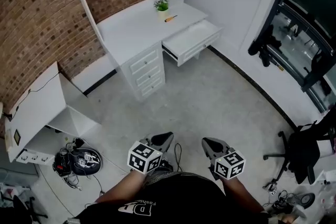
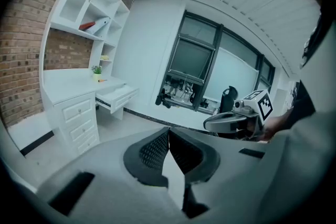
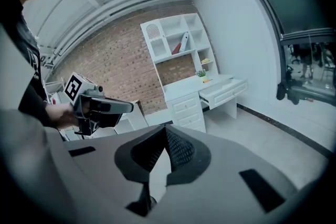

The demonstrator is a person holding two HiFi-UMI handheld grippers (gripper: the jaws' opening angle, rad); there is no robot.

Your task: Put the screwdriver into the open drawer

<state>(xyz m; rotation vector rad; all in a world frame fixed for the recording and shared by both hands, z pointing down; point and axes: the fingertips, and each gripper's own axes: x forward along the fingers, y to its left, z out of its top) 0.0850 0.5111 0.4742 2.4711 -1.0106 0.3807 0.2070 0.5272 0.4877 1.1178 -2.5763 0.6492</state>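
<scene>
Both hand-held grippers, left (image 1: 163, 140) and right (image 1: 211, 144), are pinched together, empty, well apart from the bench (image 1: 131, 29). The screwdriver (image 1: 171, 18) lies there beside the plant (image 1: 162, 6), near the open drawer (image 1: 191, 39). Best to approach first, then spread one gripper over the handle.

There is one desk (image 1: 131, 29). On it lie one screwdriver (image 1: 171, 18) and one potted plant (image 1: 162, 7). The desk has one open drawer (image 1: 191, 39) and three closed drawers (image 1: 148, 73). Well in front of it are two grippers, the left gripper (image 1: 166, 137) and the right gripper (image 1: 208, 142).
</scene>
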